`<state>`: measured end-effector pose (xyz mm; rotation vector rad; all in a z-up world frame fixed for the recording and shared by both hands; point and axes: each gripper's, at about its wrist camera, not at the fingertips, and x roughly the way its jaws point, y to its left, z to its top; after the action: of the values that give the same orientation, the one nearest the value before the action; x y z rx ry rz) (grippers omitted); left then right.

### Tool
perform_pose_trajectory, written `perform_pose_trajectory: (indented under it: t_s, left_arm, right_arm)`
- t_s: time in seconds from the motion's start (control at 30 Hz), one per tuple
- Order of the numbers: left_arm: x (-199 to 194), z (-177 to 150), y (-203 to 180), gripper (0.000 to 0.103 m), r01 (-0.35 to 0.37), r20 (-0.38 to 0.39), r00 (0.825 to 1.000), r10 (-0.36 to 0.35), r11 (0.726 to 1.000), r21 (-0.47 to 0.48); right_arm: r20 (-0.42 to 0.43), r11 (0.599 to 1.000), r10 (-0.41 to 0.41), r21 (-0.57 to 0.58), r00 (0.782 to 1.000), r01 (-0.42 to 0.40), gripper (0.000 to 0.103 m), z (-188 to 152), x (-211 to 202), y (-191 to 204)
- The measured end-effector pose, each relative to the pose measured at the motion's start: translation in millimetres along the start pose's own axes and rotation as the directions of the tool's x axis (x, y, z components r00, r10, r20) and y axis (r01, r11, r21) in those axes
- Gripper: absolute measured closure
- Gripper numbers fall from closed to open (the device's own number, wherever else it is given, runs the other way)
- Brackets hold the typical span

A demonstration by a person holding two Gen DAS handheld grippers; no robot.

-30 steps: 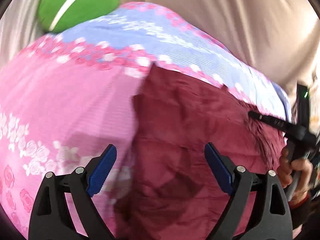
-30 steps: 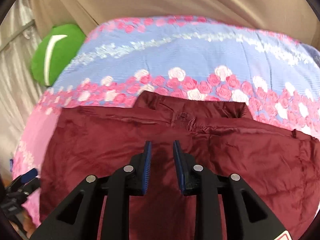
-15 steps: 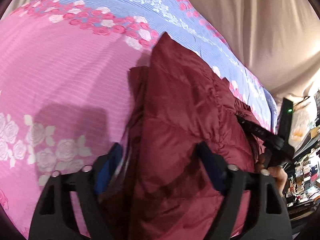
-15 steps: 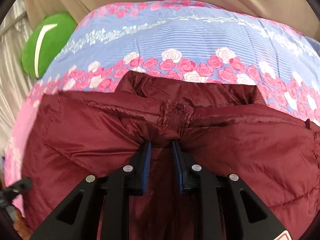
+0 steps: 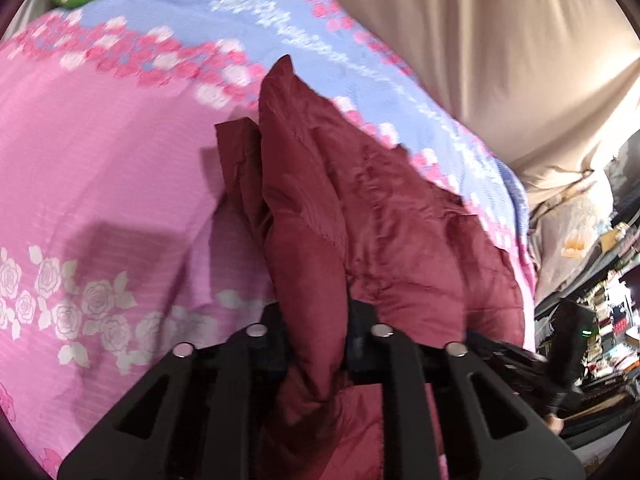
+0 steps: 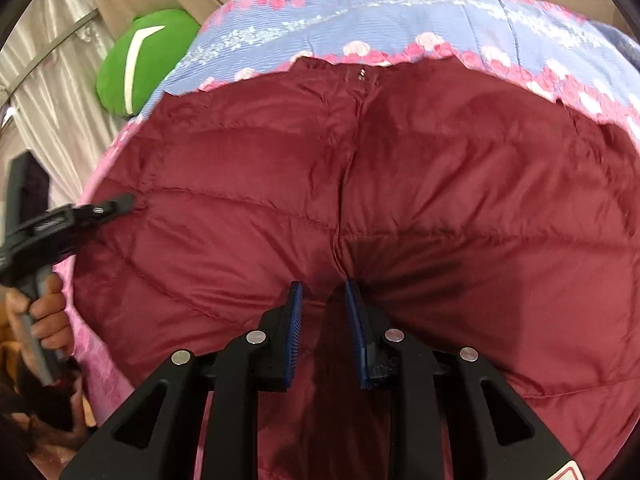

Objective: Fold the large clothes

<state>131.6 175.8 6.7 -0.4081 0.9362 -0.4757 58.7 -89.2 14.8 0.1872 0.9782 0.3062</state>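
A maroon puffer jacket (image 5: 380, 220) lies on a bed covered by a pink and blue floral bedspread (image 5: 100, 140). My left gripper (image 5: 316, 320) is closing, with a raised fold at the jacket's left edge pinched between its jaws. In the right wrist view the jacket (image 6: 440, 160) fills the frame, collar at the far end. My right gripper (image 6: 325, 300) stands narrow, and the fabric along the zip line gathers into its blue pads (image 6: 296, 320). The left gripper (image 6: 96, 210) shows at the jacket's left side, held by a hand (image 6: 44, 312).
A green cushion (image 6: 136, 68) sits at the bed's far left corner. Beige curtains (image 5: 480, 40) hang behind the bed. Cluttered shelves (image 5: 612, 312) stand to the right, beyond the bed's edge.
The left jaws went from wide open around the jacket's edge to closed on a fold of it. The right gripper pulled back towards me with the fabric, so the collar now sits farther away.
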Motion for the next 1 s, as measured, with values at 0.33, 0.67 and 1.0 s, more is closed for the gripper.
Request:
perform_pose_trajectory:
  t_s: [0.33,0.67,1.0]
  left_arm:
    - [-56,-4,-117,0.095,0.163,0.183,0.962,-0.205,0.962,0.218]
    - [-12,-21,-233,0.095,0.241,0.056,0.957,-0.285,0.887,0.395]
    - [26,-32,-273,0.095,0.223,0.001,0.970,-0.244,0.887,0.405]
  right_arm:
    - [0.011,0.996,0.078,0.033,0.997,-0.078,0.083,-2,9,-13]
    - [0.077,0.972,0.189,0.129,0.979,-0.197,0.087,-11,-5,-42]
    - [0.200,0.958,0.071,0.260,0.977,-0.123,0.084,-70,-89,-129]
